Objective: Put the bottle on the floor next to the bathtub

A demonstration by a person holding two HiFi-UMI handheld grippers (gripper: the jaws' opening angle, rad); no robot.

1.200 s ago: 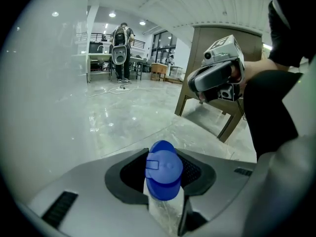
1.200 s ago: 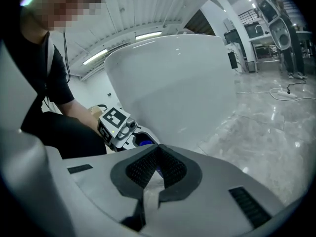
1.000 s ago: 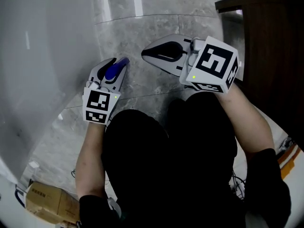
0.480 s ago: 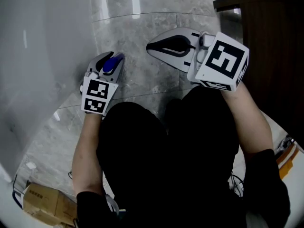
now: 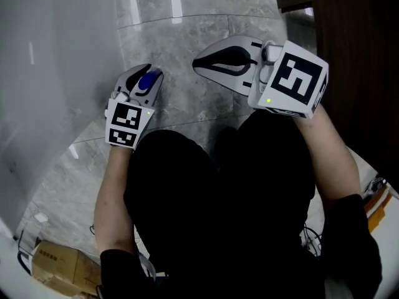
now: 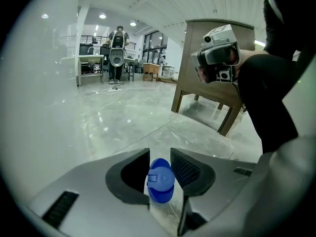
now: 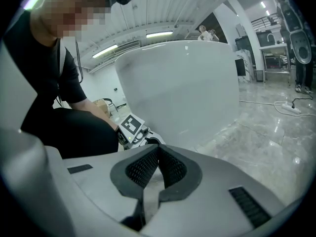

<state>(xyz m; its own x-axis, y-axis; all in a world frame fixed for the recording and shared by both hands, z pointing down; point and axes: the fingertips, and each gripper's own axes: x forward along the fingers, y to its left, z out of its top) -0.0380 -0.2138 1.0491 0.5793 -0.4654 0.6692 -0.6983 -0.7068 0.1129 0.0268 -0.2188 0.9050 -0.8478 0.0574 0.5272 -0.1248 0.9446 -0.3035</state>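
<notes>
A clear bottle with a blue cap (image 6: 161, 180) stands between the jaws of my left gripper (image 6: 160, 157). The jaws are closing and both pads touch it just below the cap. From above, the blue cap (image 5: 147, 83) shows inside the left gripper (image 5: 144, 73), low over the grey marble floor (image 5: 187, 36) and close beside the white bathtub (image 5: 50, 73) wall. My right gripper (image 5: 206, 64) hovers to the right of it, shut with nothing between its fingers; its tips meet in the right gripper view (image 7: 158, 149), which faces the bathtub (image 7: 182, 88).
A dark wooden table (image 5: 355, 55) stands at the right; its legs show as a table (image 6: 217, 68) in the left gripper view. A cardboard box (image 5: 59, 263) lies behind me at lower left. A person (image 6: 117, 53) stands far off. A cable (image 7: 291, 107) runs over the floor.
The left gripper with the bottle has shifted a little towards the tub wall. The right gripper has drifted slightly right and stays shut.
</notes>
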